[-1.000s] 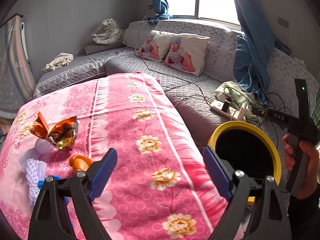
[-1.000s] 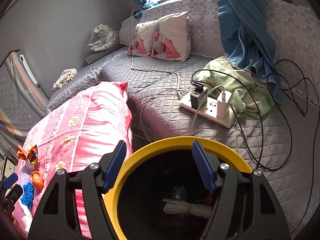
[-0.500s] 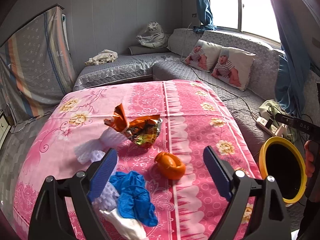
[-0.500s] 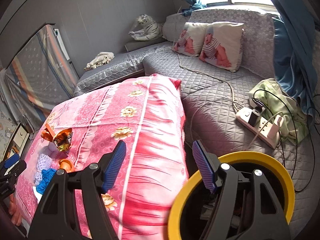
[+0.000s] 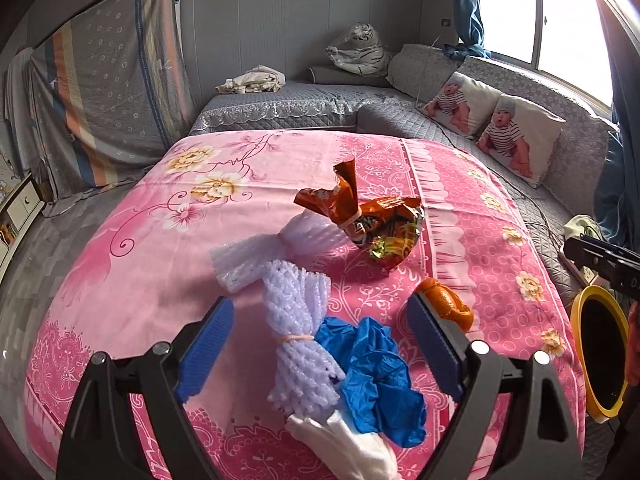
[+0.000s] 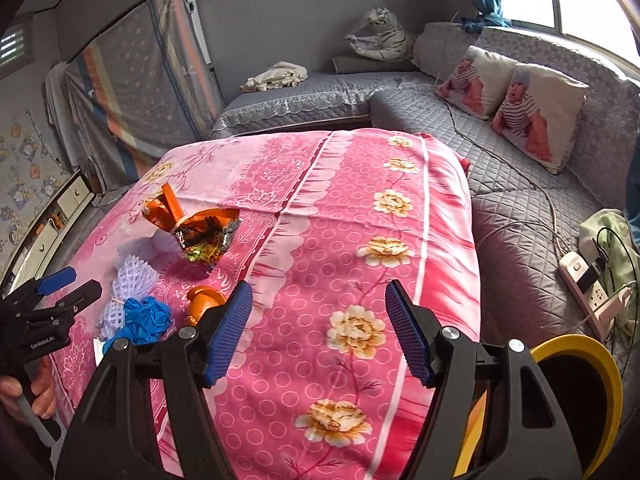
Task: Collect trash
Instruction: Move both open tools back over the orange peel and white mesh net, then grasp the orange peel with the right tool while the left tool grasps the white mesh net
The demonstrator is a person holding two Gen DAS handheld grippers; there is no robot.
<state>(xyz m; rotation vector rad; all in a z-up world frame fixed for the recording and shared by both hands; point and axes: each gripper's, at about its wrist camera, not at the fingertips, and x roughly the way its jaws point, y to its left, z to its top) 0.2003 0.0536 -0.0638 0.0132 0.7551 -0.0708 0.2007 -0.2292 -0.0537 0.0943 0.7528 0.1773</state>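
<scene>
Trash lies on the pink flowered cloth [image 5: 248, 184]: an orange foil wrapper [image 5: 372, 220], white foam netting [image 5: 296, 320], a crumpled blue glove [image 5: 380, 376], an orange peel [image 5: 444, 304] and a white scrap [image 5: 352, 444]. My left gripper [image 5: 320, 344] is open and empty, its jaws to either side of the netting and glove. My right gripper [image 6: 320, 332] is open and empty above the cloth's right part. The yellow-rimmed black bin [image 6: 572, 396] stands low at the right, also in the left wrist view [image 5: 600, 352].
A grey quilted sofa [image 6: 520, 184] with two baby-print pillows [image 6: 536, 108] wraps the back and right. A power strip [image 6: 588, 288] with cables lies on it. A toy tiger [image 5: 360, 52] sits at the back corner. A cabinet [image 6: 52, 216] stands at left.
Both grippers have swung left, from over the bin toward the trash pile. The left one is now close over the netting and glove. Both stay open.
</scene>
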